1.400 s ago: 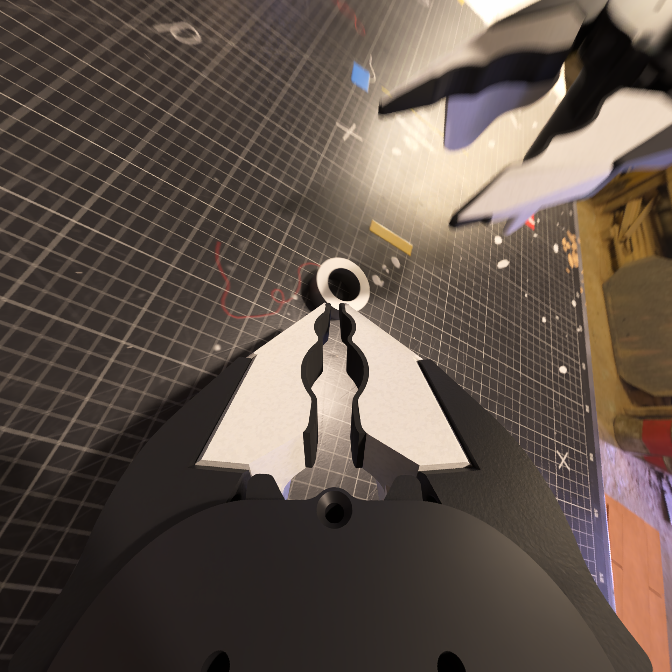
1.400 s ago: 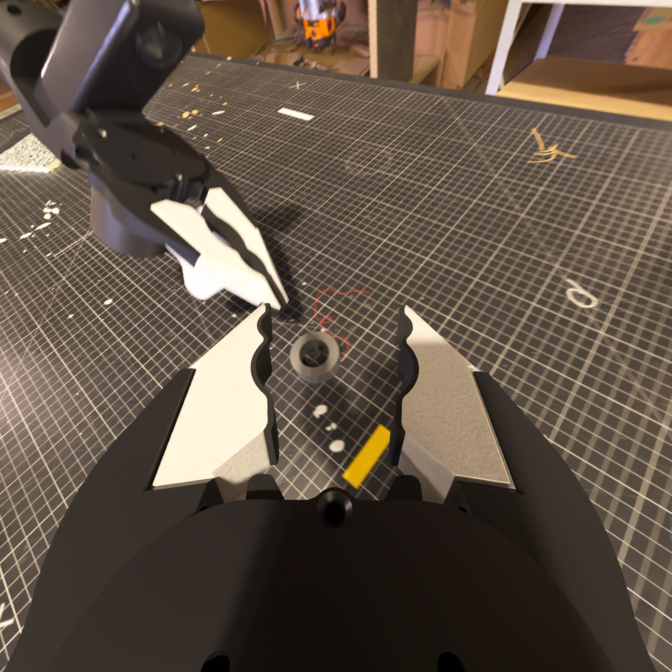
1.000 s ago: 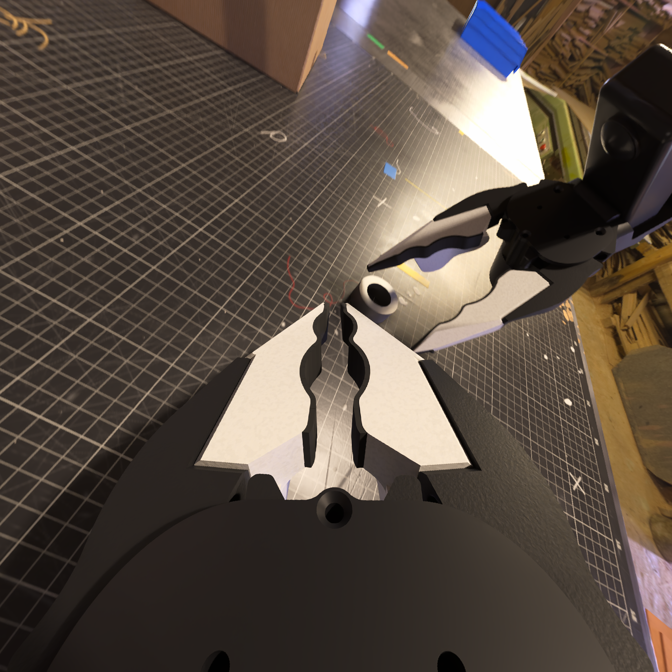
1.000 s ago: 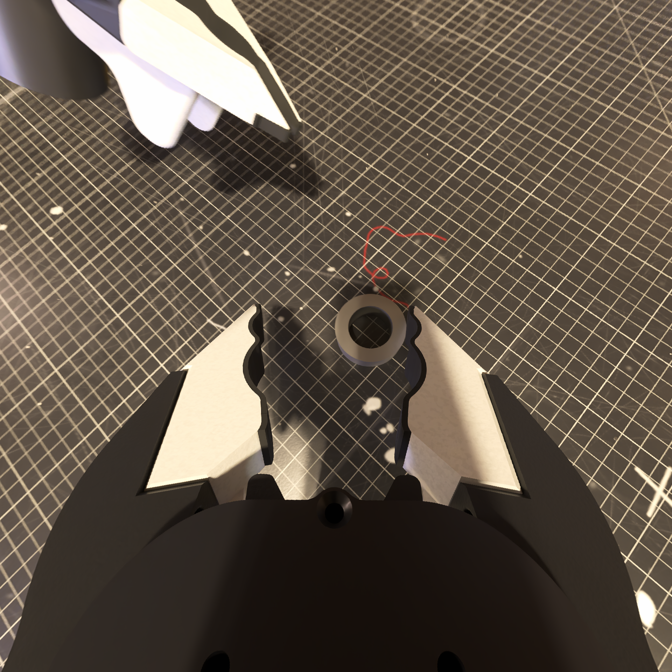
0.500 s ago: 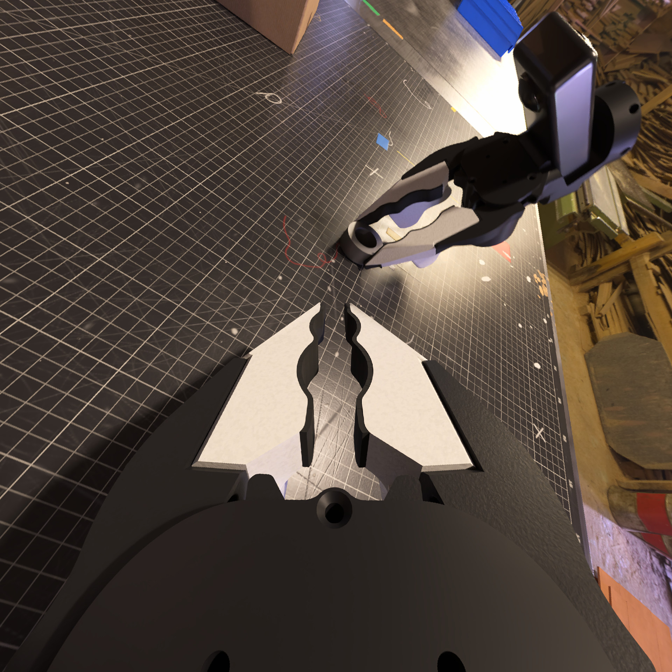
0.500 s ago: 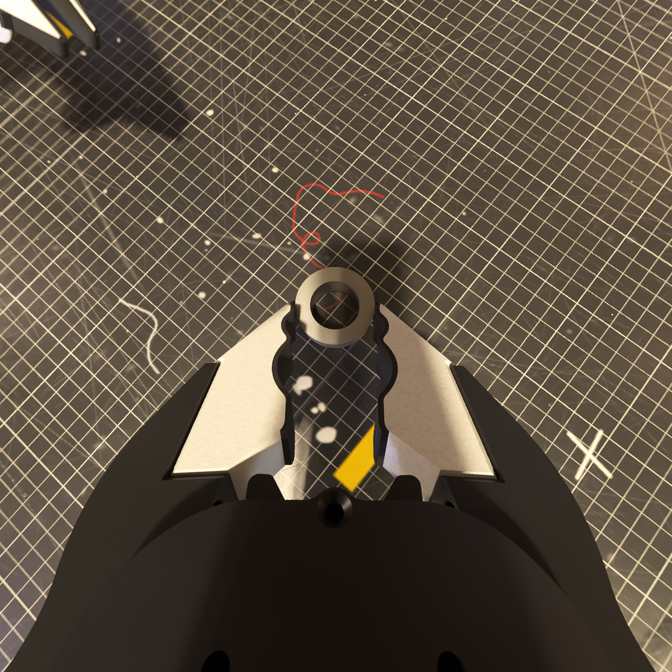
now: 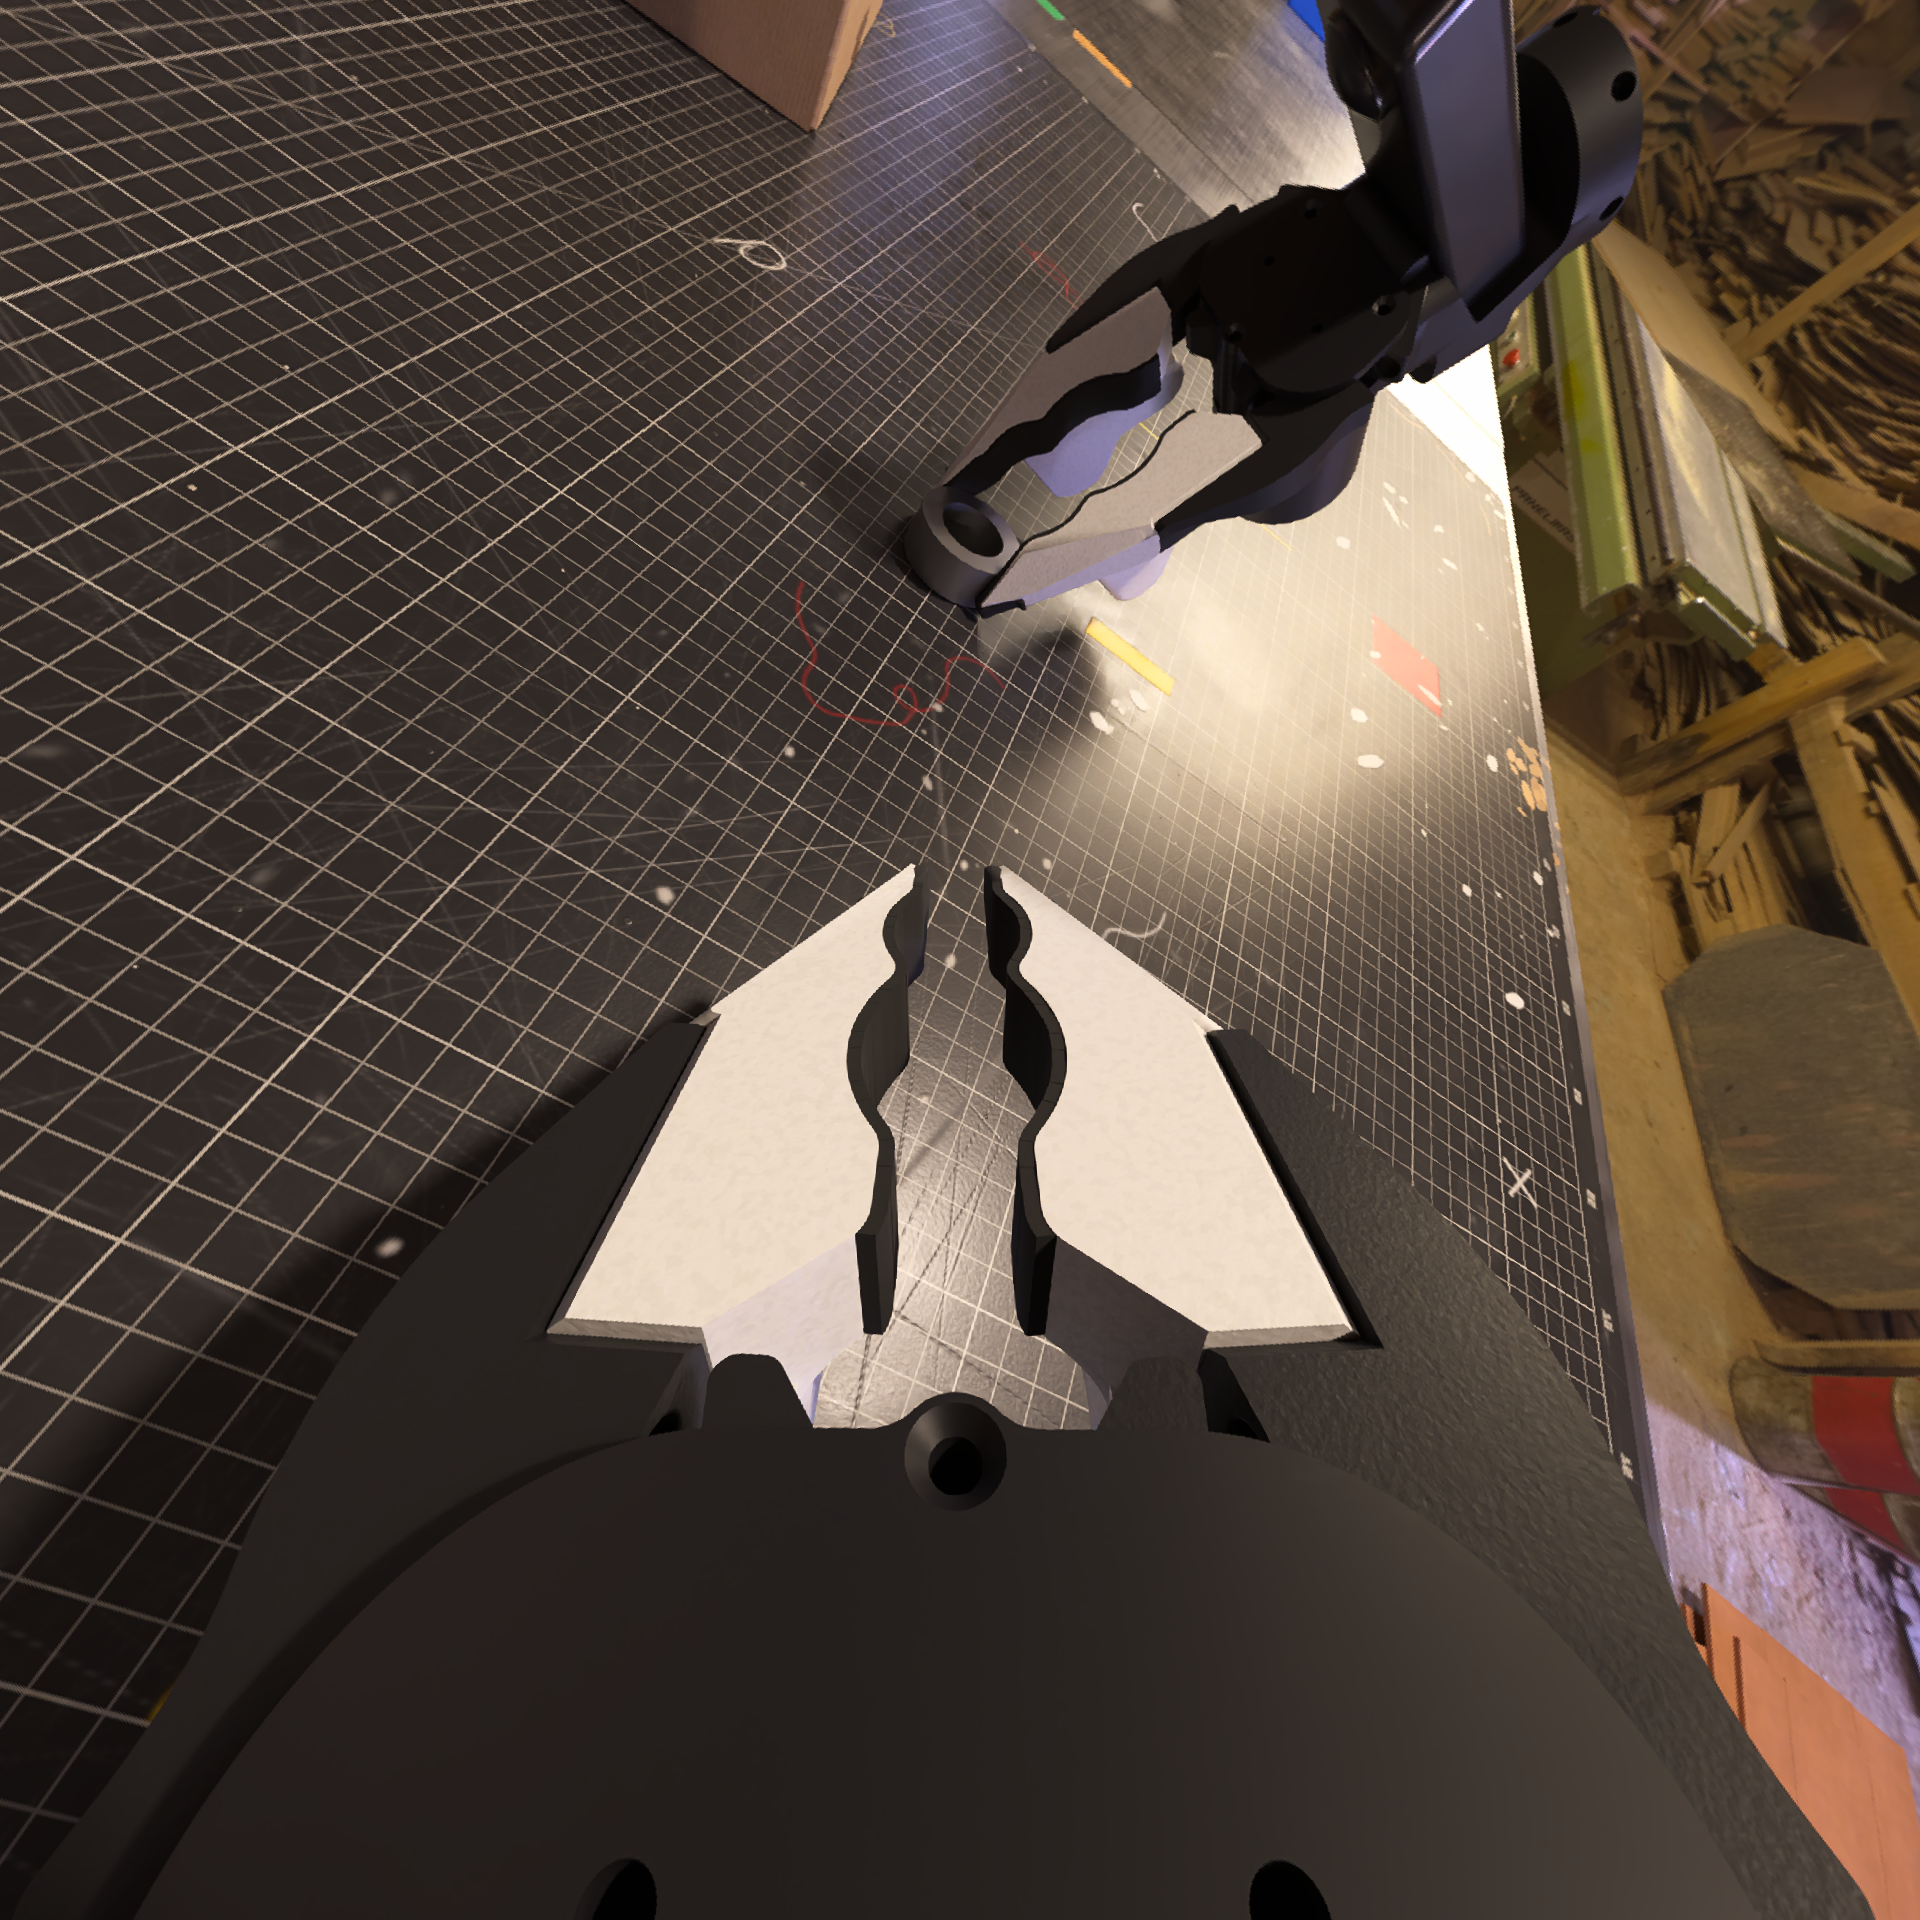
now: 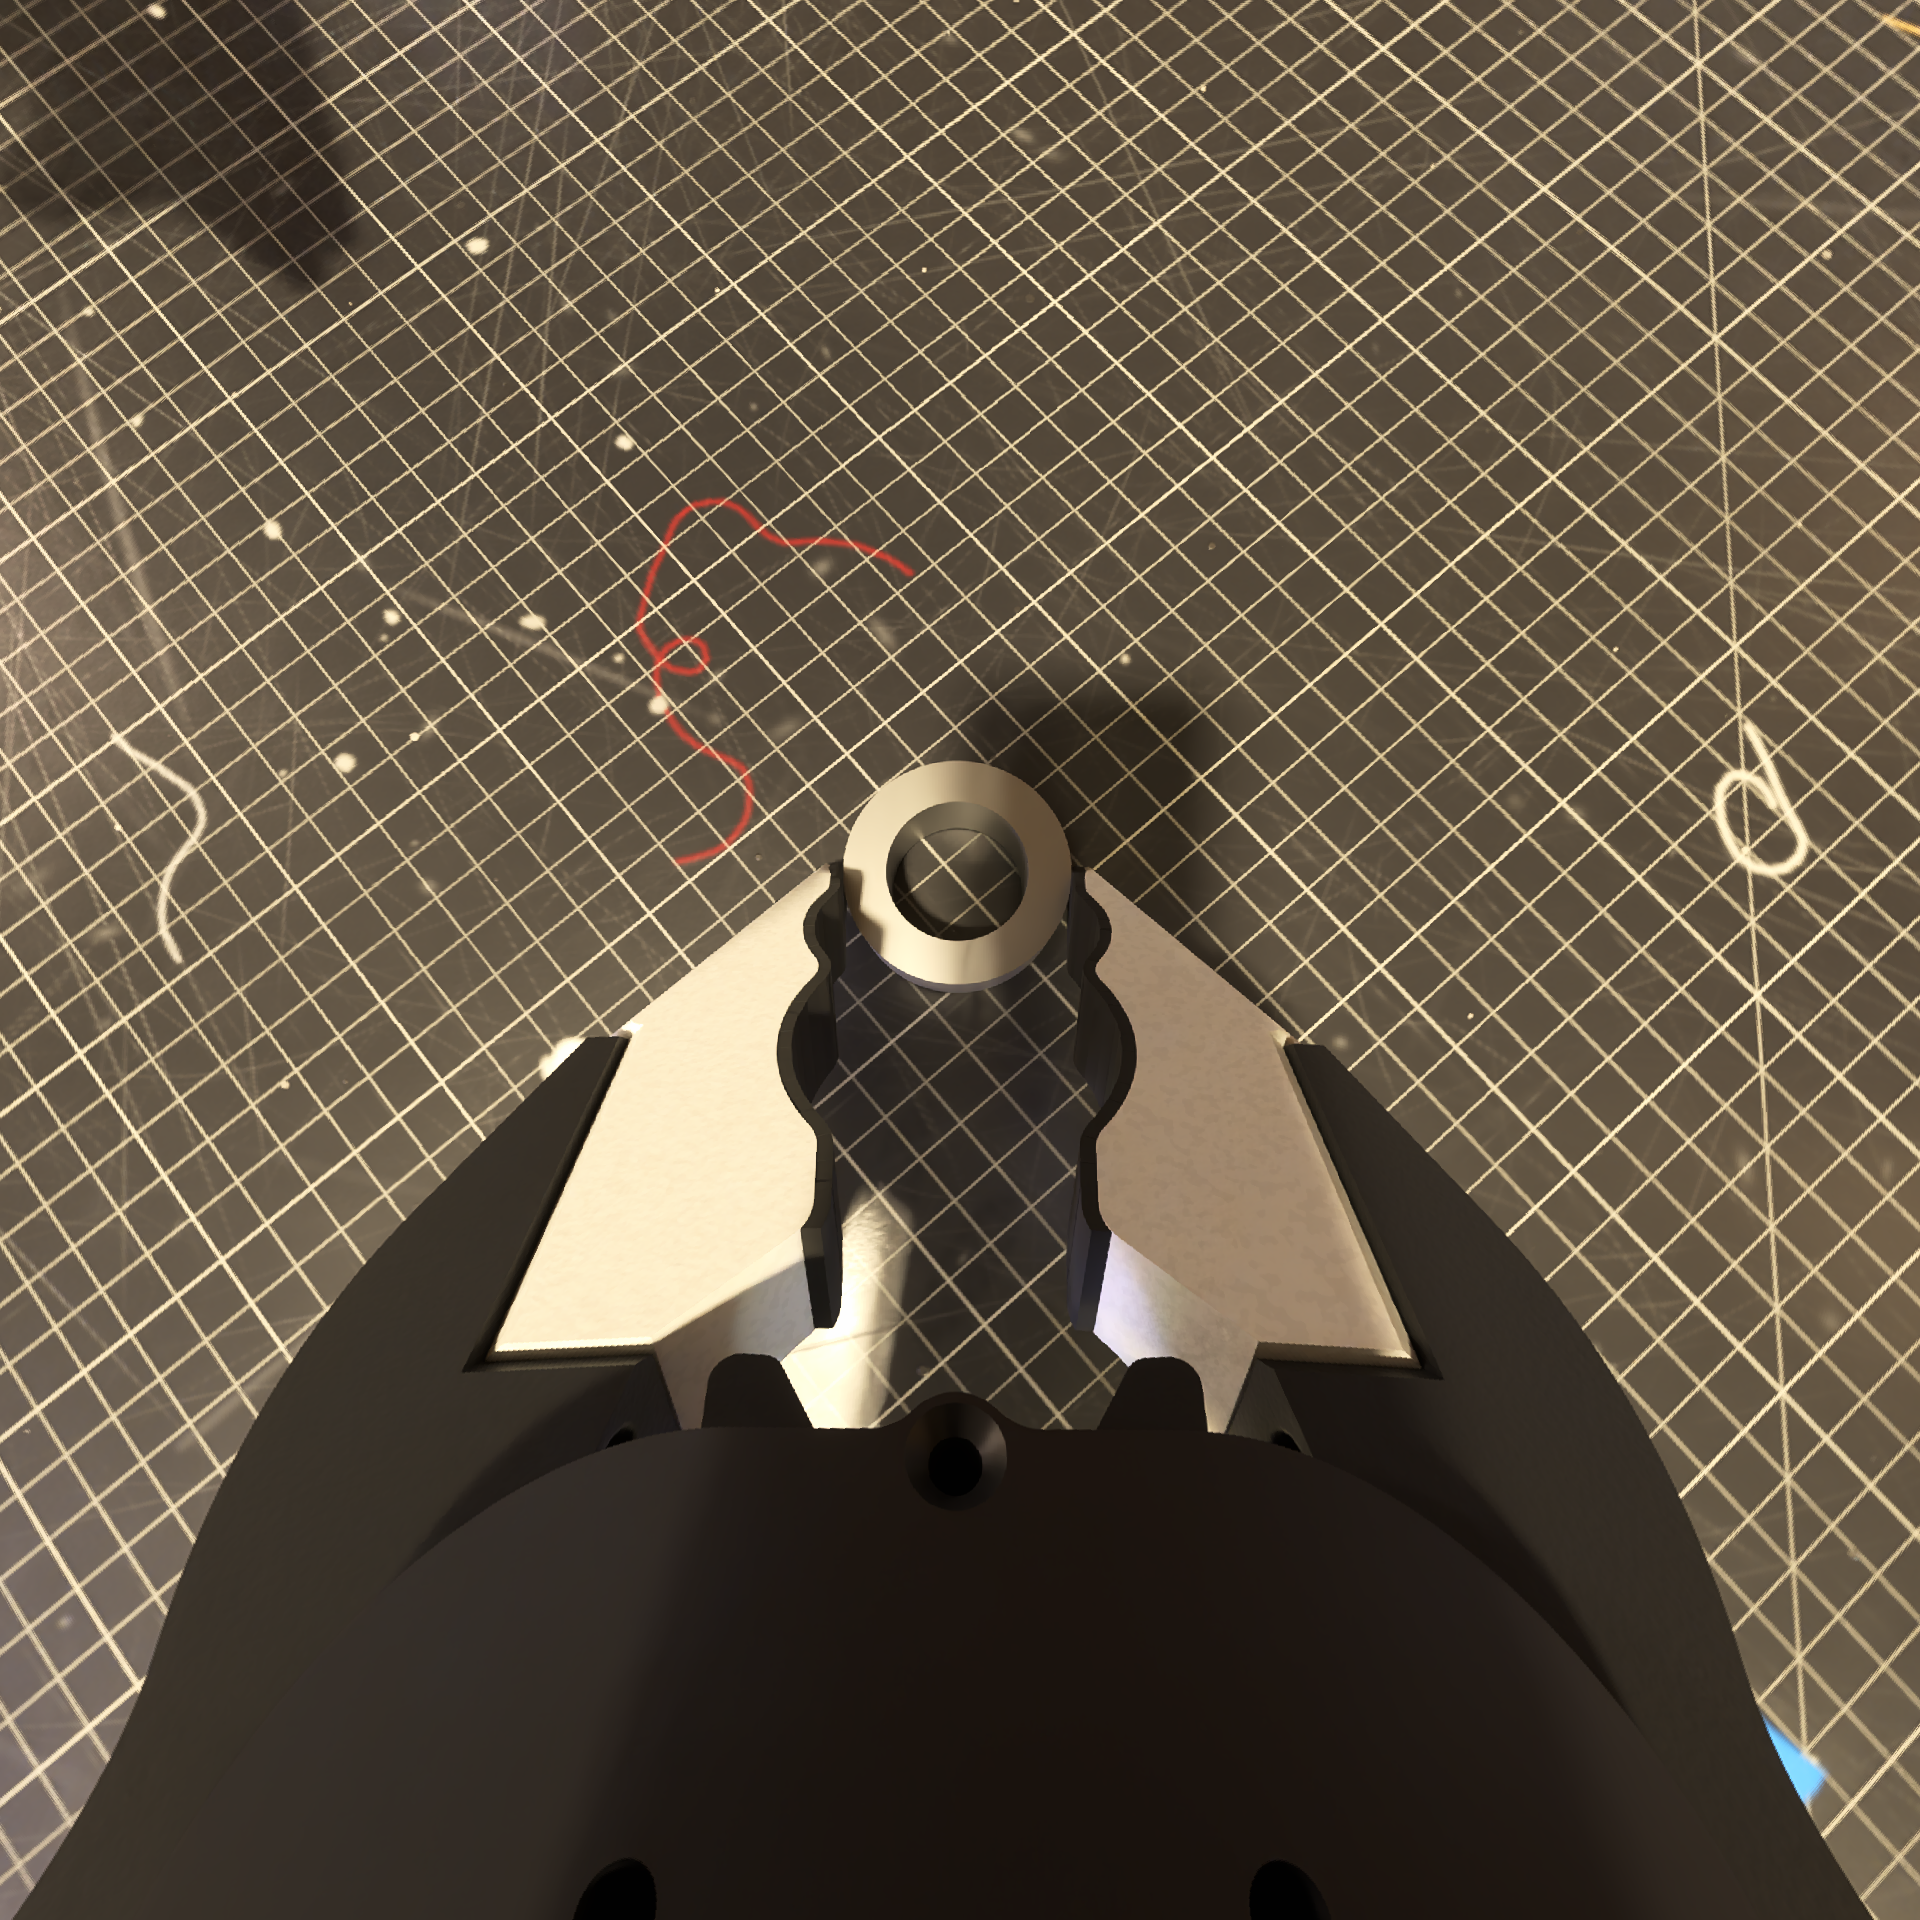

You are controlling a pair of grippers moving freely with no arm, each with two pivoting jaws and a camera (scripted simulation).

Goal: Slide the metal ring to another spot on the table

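The metal ring (image 8: pixel 954 958) is a short grey cylinder with a round hole, lying flat on the black gridded cutting mat (image 8: pixel 1351 416). My right gripper (image 8: pixel 958 876) is shut on the ring, one fingertip on each side. In the left wrist view the ring (image 7: pixel 928 558) sits on the mat between the tips of the right gripper (image 7: pixel 977 566), which reaches down from the upper right. My left gripper (image 7: pixel 951 883) is well back from the ring, low over the mat, with its jaws nearly together and nothing between them.
A red thread (image 8: pixel 696 665) lies on the mat just left of the ring, also visible in the left wrist view (image 7: pixel 883 696). A yellow strip (image 7: pixel 1127 655) and a red patch (image 7: pixel 1408 665) lie to the right. A cardboard box (image 7: pixel 790 52) stands far back. The mat's right edge (image 7: pixel 1569 935) borders wood scrap.
My right gripper closed on the ring and has slid it away from the red thread. My left gripper drew back from the ring, and its jaws parted slightly.
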